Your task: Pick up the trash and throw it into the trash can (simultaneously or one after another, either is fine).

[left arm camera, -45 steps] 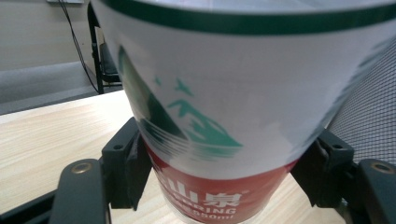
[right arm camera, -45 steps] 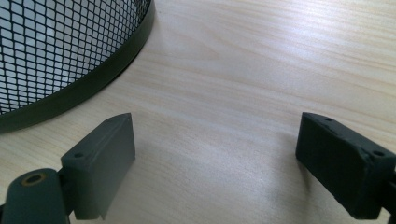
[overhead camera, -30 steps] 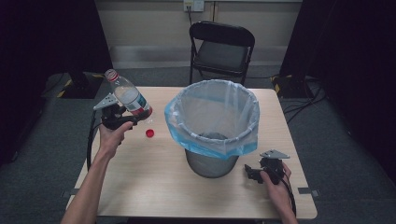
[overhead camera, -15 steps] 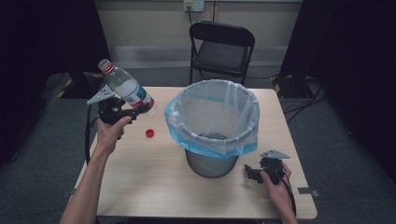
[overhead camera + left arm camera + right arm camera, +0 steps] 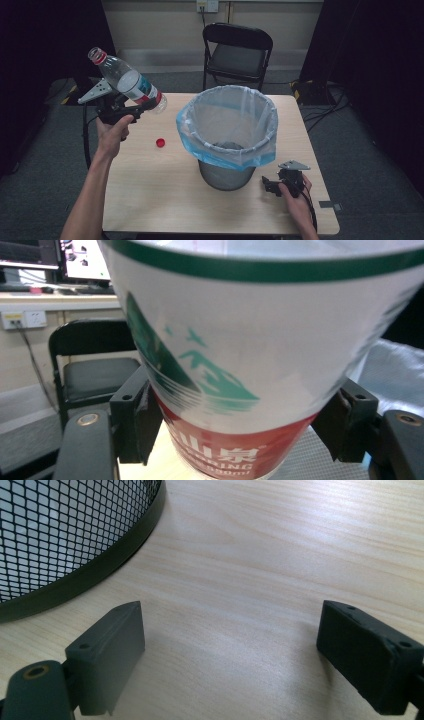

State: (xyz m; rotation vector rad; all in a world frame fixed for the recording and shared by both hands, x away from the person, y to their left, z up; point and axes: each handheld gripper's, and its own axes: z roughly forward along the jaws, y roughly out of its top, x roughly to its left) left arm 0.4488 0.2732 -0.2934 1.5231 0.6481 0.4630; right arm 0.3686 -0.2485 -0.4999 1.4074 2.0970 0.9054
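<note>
The left gripper [image 5: 131,106] is closed on a plastic water bottle [image 5: 126,81]. In the left gripper view its two black jaws are seen pressed against both sides of the bottle's label [image 5: 235,355], near the lower part of the body. The bottle is held in the air above the left edge of the table [image 5: 150,200], tilted, with its open neck pointed up and away from the bin and its base turned toward the bin. A red cap [image 5: 160,142] is lying on the table near the left edge, below the bottle and apart from it.

The right gripper [image 5: 272,186] is rested on the table near the front right corner, just beside the foot of the bin. Its jaws are wide apart, and nothing is held between them; bare wood is seen there in the right gripper view.

A wire-mesh bin [image 5: 227,172], lined with a blue plastic bag [image 5: 225,125], is placed at the middle of the table. A black folding chair [image 5: 237,50] is standing behind the far edge.
</note>
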